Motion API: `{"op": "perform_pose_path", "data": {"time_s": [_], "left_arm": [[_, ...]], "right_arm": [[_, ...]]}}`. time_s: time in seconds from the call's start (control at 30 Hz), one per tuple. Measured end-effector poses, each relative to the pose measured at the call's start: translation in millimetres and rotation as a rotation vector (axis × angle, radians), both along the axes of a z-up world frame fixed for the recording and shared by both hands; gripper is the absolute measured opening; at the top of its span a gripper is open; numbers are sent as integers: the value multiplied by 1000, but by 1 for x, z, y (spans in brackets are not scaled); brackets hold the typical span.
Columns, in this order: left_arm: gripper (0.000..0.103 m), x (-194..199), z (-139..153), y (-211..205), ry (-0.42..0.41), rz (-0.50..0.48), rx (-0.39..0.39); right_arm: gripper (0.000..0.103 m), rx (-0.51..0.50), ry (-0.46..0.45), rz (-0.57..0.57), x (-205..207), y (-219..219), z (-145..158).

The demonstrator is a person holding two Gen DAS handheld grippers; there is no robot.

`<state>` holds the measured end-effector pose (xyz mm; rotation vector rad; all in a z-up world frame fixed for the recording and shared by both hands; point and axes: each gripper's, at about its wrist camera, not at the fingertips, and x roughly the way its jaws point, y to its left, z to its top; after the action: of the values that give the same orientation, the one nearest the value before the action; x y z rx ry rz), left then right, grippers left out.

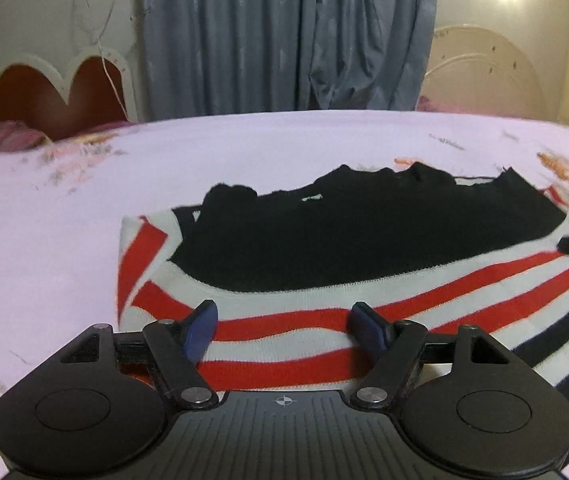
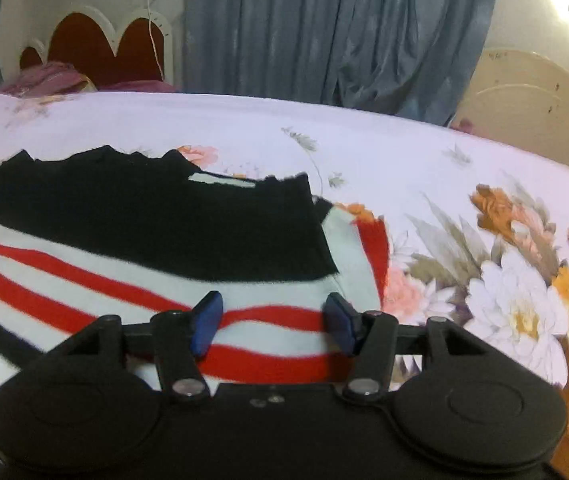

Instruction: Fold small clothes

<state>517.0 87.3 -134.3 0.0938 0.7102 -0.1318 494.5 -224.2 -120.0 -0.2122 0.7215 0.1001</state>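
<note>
Striped sweater (image 1: 324, 280) under both spread grippers (image 1: 284, 326) (image 2: 272, 322).

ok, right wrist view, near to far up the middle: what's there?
right gripper → red and white stripes of the sweater → its black part → floral bedsheet → blue curtain

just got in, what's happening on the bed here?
A person with a handheld gripper in each hand is folding a small striped sweater laid on a floral bedsheet. The left gripper and the right gripper are both open, low over the sweater's near red and white stripes, one toward each side. Neither has hold of the fabric.
</note>
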Motion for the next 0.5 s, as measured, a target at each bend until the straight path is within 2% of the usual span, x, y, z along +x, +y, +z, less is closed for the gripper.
{"op": "perform_pose_path", "data": {"time_s": [0.03, 0.13, 0.2, 0.3, 0.33, 0.4, 0.5], "left_arm": [[74, -1, 6, -7, -3, 19, 16], [74, -20, 26, -34, -85, -28, -19], [74, -29, 27, -55, -73, -82, -22], [73, -37, 14, -75, -20, -123, -15], [73, -40, 8, -74, 1, -117, -10], [73, -48, 4, -66, 2, -105, -43], [73, -61, 8, -47, -6, -94, -21]], "right_arm": [[46, -16, -22, -9, -2, 7, 6], [47, 63, -92, 27, -18, 30, 26], [47, 86, -55, 98, -26, 50, 26], [48, 65, 5, 166, -34, 74, 12], [46, 44, 43, 164, -35, 78, 4], [47, 24, 34, 167, -43, 77, -1], [49, -13, 27, 186, -56, 66, 3]]}}
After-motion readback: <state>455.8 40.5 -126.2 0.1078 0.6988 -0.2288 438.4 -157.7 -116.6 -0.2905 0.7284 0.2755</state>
